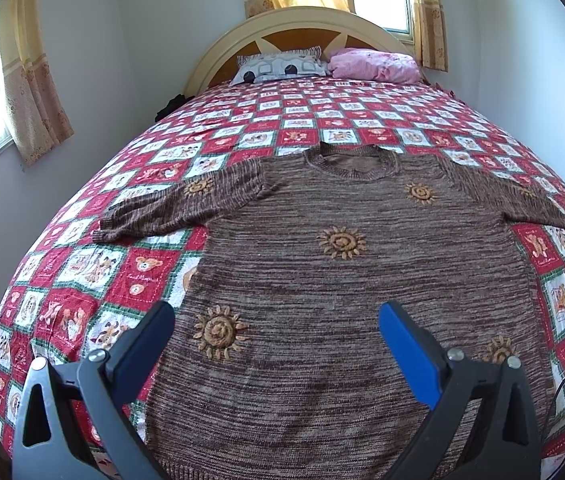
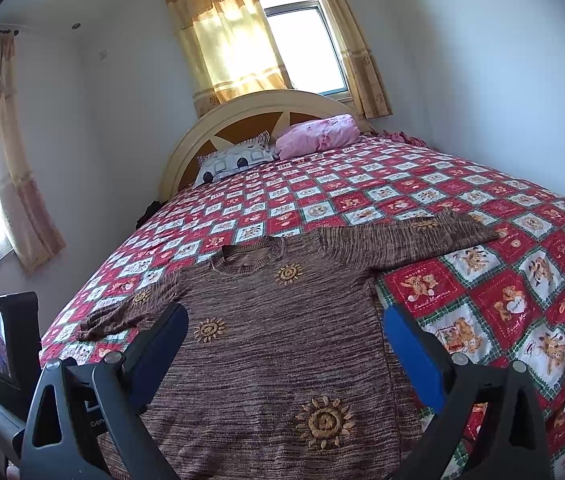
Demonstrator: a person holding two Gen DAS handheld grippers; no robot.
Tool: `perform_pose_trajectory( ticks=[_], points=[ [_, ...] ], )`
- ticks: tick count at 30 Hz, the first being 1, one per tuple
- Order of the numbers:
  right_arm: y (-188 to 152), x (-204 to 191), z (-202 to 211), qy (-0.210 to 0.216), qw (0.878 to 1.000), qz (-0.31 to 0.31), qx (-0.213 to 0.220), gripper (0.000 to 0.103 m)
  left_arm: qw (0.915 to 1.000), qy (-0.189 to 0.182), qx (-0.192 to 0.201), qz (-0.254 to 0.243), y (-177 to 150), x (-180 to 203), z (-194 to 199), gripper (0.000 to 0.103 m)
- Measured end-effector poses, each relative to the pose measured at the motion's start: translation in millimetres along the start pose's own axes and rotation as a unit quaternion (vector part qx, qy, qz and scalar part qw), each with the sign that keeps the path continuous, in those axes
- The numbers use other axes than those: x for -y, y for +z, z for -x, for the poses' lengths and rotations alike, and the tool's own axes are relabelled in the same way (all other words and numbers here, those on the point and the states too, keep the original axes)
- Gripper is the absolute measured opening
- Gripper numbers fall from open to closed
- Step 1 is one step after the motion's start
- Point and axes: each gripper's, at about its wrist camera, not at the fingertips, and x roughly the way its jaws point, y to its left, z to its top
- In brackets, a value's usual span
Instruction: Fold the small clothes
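A brown knitted sweater (image 1: 322,280) with orange sun motifs lies flat and face up on the bed, neck toward the headboard and both sleeves spread out to the sides. My left gripper (image 1: 276,316) hovers open above its lower hem area, nothing between the blue pads. In the right wrist view the same sweater (image 2: 274,340) fills the foreground, its right sleeve (image 2: 410,236) stretched across the quilt. Above the sweater's lower right part my right gripper (image 2: 284,324) is open and holds nothing.
The bed carries a red, white and green patchwork quilt (image 1: 94,272). A patterned pillow (image 1: 278,66) and a pink pillow (image 1: 374,65) lean on the headboard. Curtained windows are behind and at left. The other gripper's body with a small screen (image 2: 0,344) shows at left.
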Motion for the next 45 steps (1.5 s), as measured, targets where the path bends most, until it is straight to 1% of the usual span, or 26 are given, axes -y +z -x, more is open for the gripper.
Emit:
perform_pose_trajectory(
  ticks=[9, 11, 14, 17, 19, 21, 24, 25, 26, 27, 29, 31, 32, 35, 36, 38, 40, 42, 43, 45],
  points=[
    [-3.2, 6.3, -10.3, -0.011, 1.000, -0.003, -0.010, 0.099, 1.0000, 0.000, -0.008, 0.002, 0.0, 0.2, -11.6, 0.103],
    [-4.7, 11.1, -16.5, -0.017, 1.000, -0.006, -0.016, 0.099, 0.9999, -0.004, -0.014, 0.000, -0.2, 2.0, -17.0, 0.103],
    [-5.7, 22.0, -28.0, -0.029, 0.999, -0.014, -0.029, 0.099, 0.9995, -0.019, -0.023, -0.006, -1.2, 4.4, -27.5, 0.103],
    [-2.5, 43.0, -43.4, -0.050, 0.997, -0.027, -0.045, 0.099, 0.9991, -0.030, -0.028, -0.014, 2.1, 3.4, -41.4, 0.103],
    [4.1, 61.5, -52.6, -0.062, 0.996, -0.039, -0.048, 0.099, 0.9987, -0.039, -0.032, -0.009, 7.7, -0.9, -52.9, 0.103],
    [16.5, 87.1, -63.2, -0.076, 0.995, -0.054, -0.046, 0.099, 0.9982, -0.049, -0.035, 0.001, 14.9, -6.2, -65.5, 0.103],
    [41.3, 131.9, -82.0, -0.112, 0.991, -0.062, -0.040, 0.098, 0.9974, -0.056, -0.040, 0.020, 29.4, -15.4, -88.0, 0.103],
    [53.6, 152.7, -92.5, -0.123, 0.989, -0.067, -0.042, 0.097, 0.9973, -0.055, -0.040, 0.027, 32.7, -18.5, -93.6, 0.103],
    [62.6, 169.2, -99.2, -0.132, 0.988, -0.075, -0.039, 0.086, 0.9974, -0.052, -0.038, 0.033, 35.0, -21.6, -99.2, 0.103],
    [72.2, 186.7, -106.2, -0.138, 0.986, -0.084, -0.035, 0.072, 0.9976, -0.045, -0.036, 0.038, 37.1, -24.1, -106.1, 0.103],
    [91.2, 223.9, -127.6, -0.145, 0.983, -0.108, -0.041, 0.064, 0.9978, -0.036, -0.035, 0.044, 37.7, -29.5, -116.7, 0.103],
    [103.9, 259.4, -149.7, -0.139, 0.980, -0.135, -0.052, 0.064, 0.9973, -0.033, -0.039, 0.052, 35.1, -37.0, -129.2, 0.103],
    [109.3, 278.6, -164.8, -0.145, 0.976, -0.149, -0.058, 0.064, 0.9968, -0.033, -0.044, 0.058, 32.4, -40.4, -134.7, 0.103],
    [117.1, 315.9, -202.4, -0.184, 0.967, -0.159, -0.082, 0.064, 0.9955, -0.028, -0.057, 0.071, 26.3, -46.9, -147.1, 0.103],
    [117.3, 323.6, -213.7, -0.186, 0.965, -0.159, -0.094, 0.064, 0.9949, -0.024, -0.062, 0.076, 23.6, -48.7, -151.4, 0.103],
    [114.5, 333.6, -238.0, -0.185, 0.962, -0.155, -0.125, 0.063, 0.9934, -0.025, -0.074, 0.084, 21.2, -50.9, -155.2, 0.103],
    [109.5, 338.7, -255.4, -0.200, 0.958, -0.145, -0.145, 0.056, 0.9933, -0.023, -0.073, 0.087, 21.5, -51.7, -155.2, 0.103],
    [106.0, 335.1, -265.0, -0.219, 0.958, -0.116, -0.145, 0.054, 0.9936, -0.016, -0.075, 0.083, 19.8, -49.8, -155.6, 0.103],
    [105.3, 331.8, -270.0, -0.227, 0.957, -0.097, -0.151, 0.054, 0.9938, -0.014, -0.074, 0.081, 19.6, -49.5, -155.5, 0.103],
    [103.5, 324.4, -279.5, -0.245, 0.952, -0.063, -0.175, 0.054, 0.9938, -0.014, -0.075, 0.080, 19.6, -49.2, -155.8, 0.103]
  ],
)
